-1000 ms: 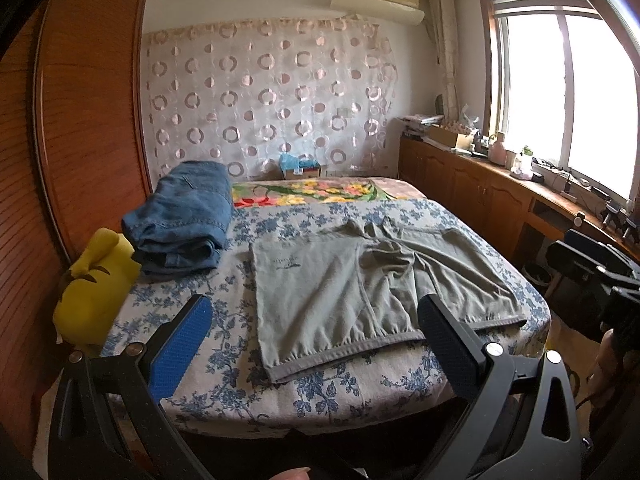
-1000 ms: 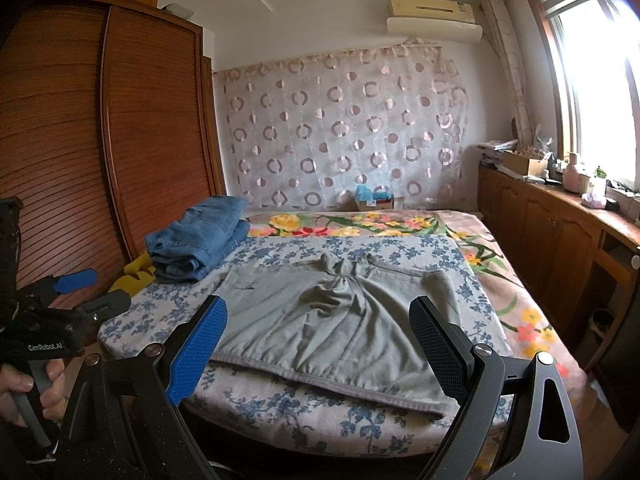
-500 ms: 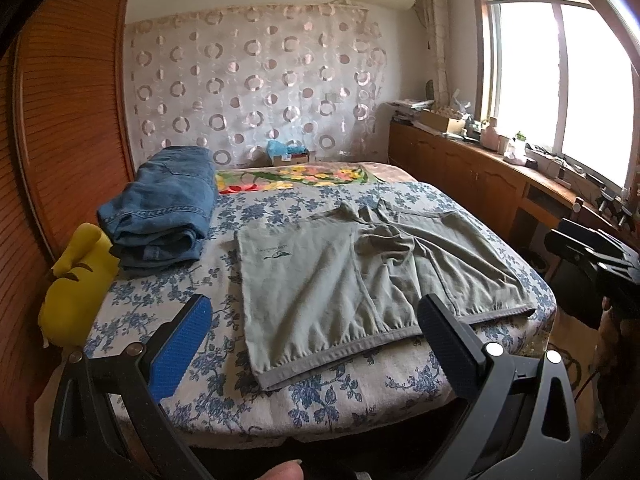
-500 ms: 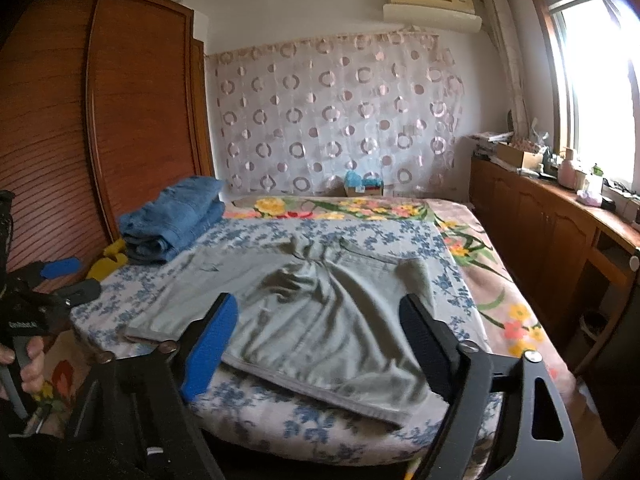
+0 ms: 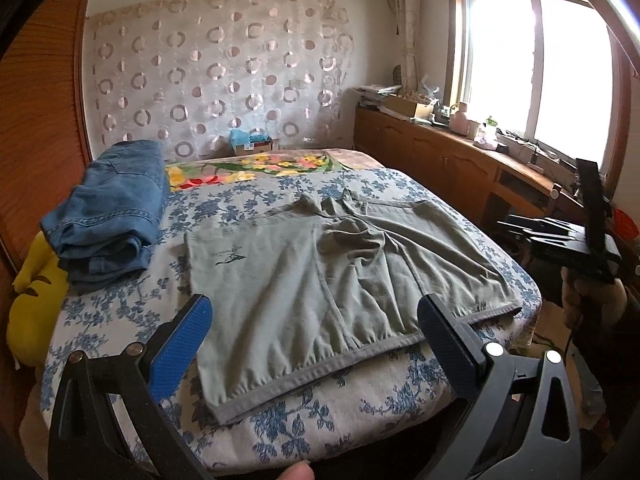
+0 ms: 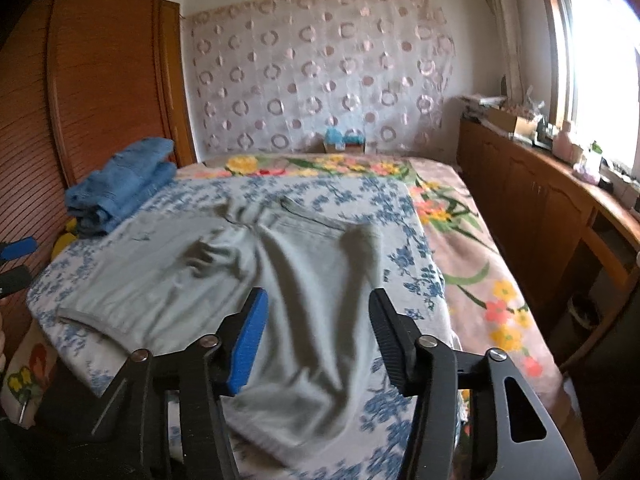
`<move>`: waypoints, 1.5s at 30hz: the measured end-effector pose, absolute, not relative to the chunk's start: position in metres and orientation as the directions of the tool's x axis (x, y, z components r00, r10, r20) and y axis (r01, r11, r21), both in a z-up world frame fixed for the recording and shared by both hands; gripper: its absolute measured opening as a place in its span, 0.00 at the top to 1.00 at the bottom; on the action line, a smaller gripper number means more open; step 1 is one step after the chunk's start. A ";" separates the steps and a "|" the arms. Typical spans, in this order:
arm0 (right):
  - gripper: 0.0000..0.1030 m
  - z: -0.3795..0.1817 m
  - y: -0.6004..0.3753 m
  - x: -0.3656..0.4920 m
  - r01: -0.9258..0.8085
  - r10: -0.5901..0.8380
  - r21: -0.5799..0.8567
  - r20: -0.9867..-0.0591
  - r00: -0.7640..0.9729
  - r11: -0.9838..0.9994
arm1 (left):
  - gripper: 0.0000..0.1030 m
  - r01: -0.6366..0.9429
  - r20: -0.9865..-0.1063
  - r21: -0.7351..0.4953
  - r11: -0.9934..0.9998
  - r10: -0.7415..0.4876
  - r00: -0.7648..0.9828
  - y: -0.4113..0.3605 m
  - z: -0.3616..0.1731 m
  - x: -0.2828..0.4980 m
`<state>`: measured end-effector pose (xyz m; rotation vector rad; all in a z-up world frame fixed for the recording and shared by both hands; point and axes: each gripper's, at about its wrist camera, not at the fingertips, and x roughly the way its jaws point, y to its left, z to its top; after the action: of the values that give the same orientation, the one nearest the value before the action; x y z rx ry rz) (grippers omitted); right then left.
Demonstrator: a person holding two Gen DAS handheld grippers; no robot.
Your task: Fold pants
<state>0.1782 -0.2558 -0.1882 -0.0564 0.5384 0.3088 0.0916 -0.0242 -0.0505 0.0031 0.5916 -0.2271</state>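
Grey-green pants (image 5: 320, 280) lie spread flat on the blue-flowered bedspread (image 5: 120, 320), waistband toward the near edge of the bed. My left gripper (image 5: 316, 336) hovers above the waistband with its jaws wide open and nothing between them. In the right wrist view the same pants (image 6: 248, 280) stretch away from the near corner. My right gripper (image 6: 318, 336) is over the near end of the cloth, its jaws closing, and the pads do not press on anything. The right gripper (image 5: 560, 240) also shows at the right edge of the left wrist view, held by a hand.
A folded stack of blue jeans (image 5: 116, 208) sits at the far left of the bed, beside a yellow cushion (image 5: 32, 312). A wooden wardrobe (image 6: 100, 80) stands on the left. A wooden sideboard (image 6: 540, 200) with clutter runs under the window. A small box (image 5: 252, 144) rests at the bed's head.
Both grippers have come closer to the bed and the pants look larger. The right gripper's jaws have narrowed markedly; the left jaws stay wide.
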 end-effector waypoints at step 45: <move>0.75 -0.131 -0.197 0.235 -0.330 0.283 0.081 -0.723 0.631 0.941 | 0.00 0.190 -0.651 -0.089 0.978 -0.202 0.732 -0.018 -0.096 0.115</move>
<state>0.2350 -0.1974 -0.1306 -0.0613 0.8166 0.3508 0.1151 -0.0181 -0.0961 -0.0170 0.7180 -0.2154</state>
